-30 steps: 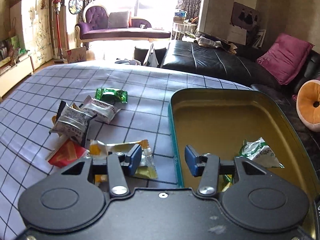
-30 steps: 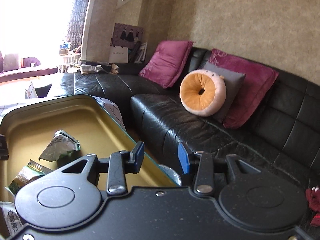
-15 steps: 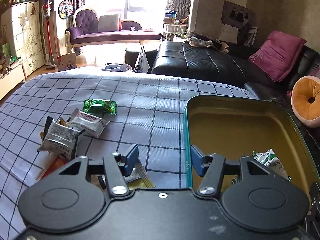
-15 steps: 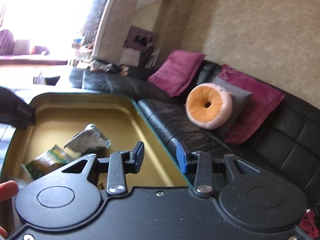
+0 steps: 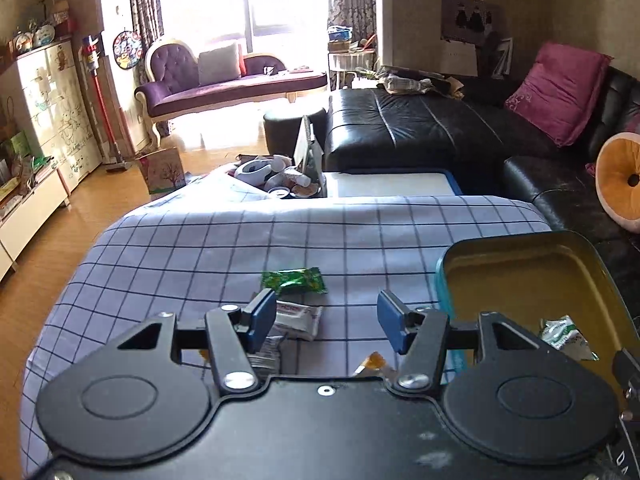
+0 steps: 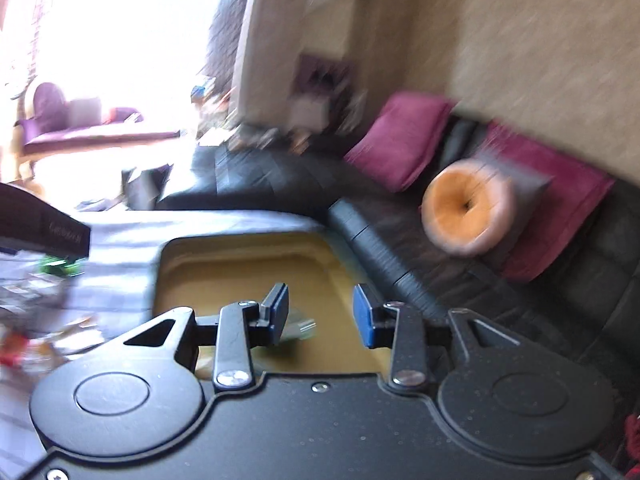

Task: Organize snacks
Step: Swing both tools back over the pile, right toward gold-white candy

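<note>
Two grippers over a checked cloth [image 5: 360,236], each with jaws spread and nothing between the pads. Largest of the task's things: a gold-lined tin with a teal outer wall [image 5: 443,276], lying to the right of the left gripper [image 5: 326,316], its long axis running away from the camera, its near end hidden behind the gripper body. In the right wrist view, the same tin [image 6: 240,252] straight ahead of and below the right gripper [image 6: 320,312], again lengthwise away from the jaws; picture blurred there. Inside it, past the right jaw of the left gripper, one white-and-green packet [image 5: 566,336], crumpled, a pointed corner aimed down and right. Ahead of the left gripper, slightly left of the gap, a green packet [image 5: 294,279] flat on the cloth, long axis across the view, parallel to the line between the pads. Just nearer, touching or nearly touching it, a white packet with red print [image 5: 298,316], also lying crosswise, its left end hidden behind the left jaw. Below that jaw, a silvery wrapper [image 5: 266,354], mostly hidden, direction impossible to tell. Just inside the right jaw, low in the gap, an orange wrapper tip [image 5: 374,360] poking up over the gripper body. Off to the left in the right wrist view, more snacks as blurred smears, with a green one [image 6: 60,266] recognisable.
</note>
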Motion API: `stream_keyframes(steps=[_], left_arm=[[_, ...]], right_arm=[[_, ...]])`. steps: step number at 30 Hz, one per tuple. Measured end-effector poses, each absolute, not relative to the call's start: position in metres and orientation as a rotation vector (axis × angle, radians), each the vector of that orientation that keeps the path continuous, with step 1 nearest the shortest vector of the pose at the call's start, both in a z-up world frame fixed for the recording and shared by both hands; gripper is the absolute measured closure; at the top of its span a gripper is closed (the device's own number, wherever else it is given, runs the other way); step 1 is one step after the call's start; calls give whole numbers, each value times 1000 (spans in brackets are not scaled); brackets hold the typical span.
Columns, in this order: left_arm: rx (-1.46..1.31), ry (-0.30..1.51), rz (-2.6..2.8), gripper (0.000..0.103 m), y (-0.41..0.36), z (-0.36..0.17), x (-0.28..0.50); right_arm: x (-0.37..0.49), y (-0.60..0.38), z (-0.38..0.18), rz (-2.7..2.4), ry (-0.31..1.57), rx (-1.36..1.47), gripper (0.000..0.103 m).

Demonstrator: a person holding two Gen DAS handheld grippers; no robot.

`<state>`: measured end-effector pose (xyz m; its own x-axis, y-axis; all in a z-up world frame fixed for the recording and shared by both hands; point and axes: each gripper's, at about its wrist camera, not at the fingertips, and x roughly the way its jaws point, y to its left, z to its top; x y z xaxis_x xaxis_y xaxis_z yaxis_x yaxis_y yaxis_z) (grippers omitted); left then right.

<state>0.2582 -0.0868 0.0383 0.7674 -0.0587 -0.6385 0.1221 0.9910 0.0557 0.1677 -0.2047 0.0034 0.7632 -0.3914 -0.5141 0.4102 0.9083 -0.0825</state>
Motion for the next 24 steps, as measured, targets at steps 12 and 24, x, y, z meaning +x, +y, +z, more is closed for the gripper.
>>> stream_keyframes(steps=[12, 24], left_arm=[[158, 794, 82, 41, 13, 34, 300], [131, 877, 26, 43, 36, 8, 300]], right_arm=[[256, -152, 19, -152, 876, 46, 55], [299, -161, -27, -91, 1030, 431, 55]])
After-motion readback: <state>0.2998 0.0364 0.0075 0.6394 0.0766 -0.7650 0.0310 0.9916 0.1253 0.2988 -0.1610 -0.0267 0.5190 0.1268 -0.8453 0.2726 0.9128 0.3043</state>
